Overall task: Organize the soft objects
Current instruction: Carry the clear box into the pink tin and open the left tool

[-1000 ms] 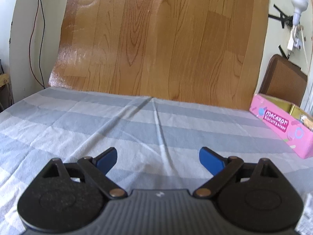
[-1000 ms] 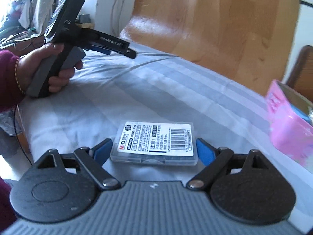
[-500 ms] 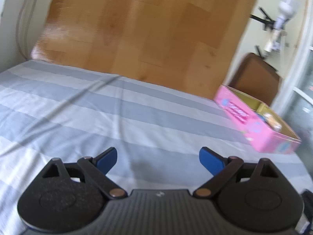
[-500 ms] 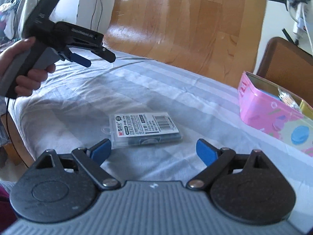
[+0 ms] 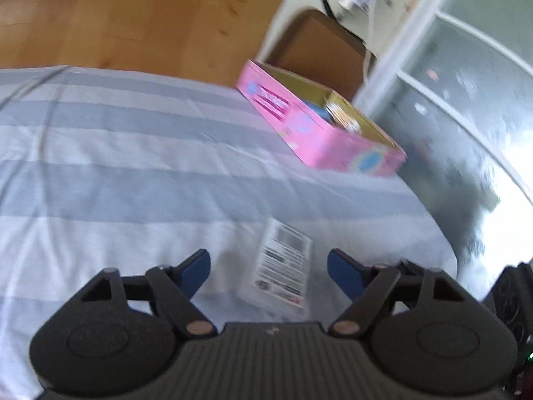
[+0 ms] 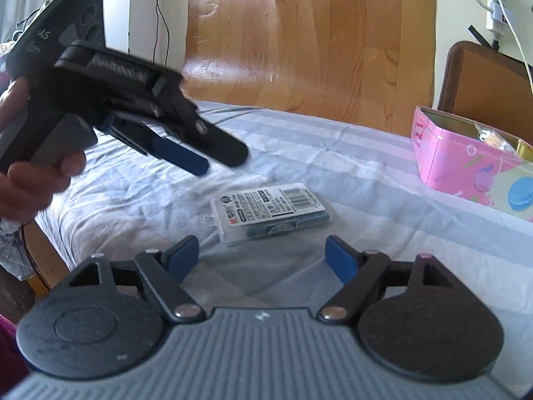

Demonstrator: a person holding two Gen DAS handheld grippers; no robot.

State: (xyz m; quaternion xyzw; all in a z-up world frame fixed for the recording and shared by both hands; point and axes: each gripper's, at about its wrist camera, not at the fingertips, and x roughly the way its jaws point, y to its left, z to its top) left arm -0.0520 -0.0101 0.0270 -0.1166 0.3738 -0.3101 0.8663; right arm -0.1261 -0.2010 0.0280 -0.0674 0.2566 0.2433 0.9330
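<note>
A table draped in a blue-and-white striped cloth (image 6: 333,146) carries everything, and a wide sheet of wood-grain flooring (image 6: 299,33) stands up behind its far edge. Beside that sheet, past the far right corner, sits a brown chair back (image 6: 483,76).

An open pink rectangular tin with pastel macaron prints (image 6: 466,170) rests on the cloth near the far right corner; something small and shiny lies inside it, too blurred in the left wrist view to name.

The left gripper (image 6: 186,158), a black pistol-grip tool in the person's left hand (image 6: 30,180), hangs in the air above the left part of the table, tilted down toward the middle; in its own view (image 5: 268,268) the blue-padded jaws stand wide apart with nothing between them.

The right gripper (image 6: 263,258) is low over the near edge, its blue pads spread open and empty.

A flat clear plastic case with a white barcode label (image 6: 271,213) lies on the cloth near the near edge, just ahead of the right gripper and apart from both sets of pads. The left wrist view shows the same case (image 5: 283,266) in line with the gap of its jaws.
</note>
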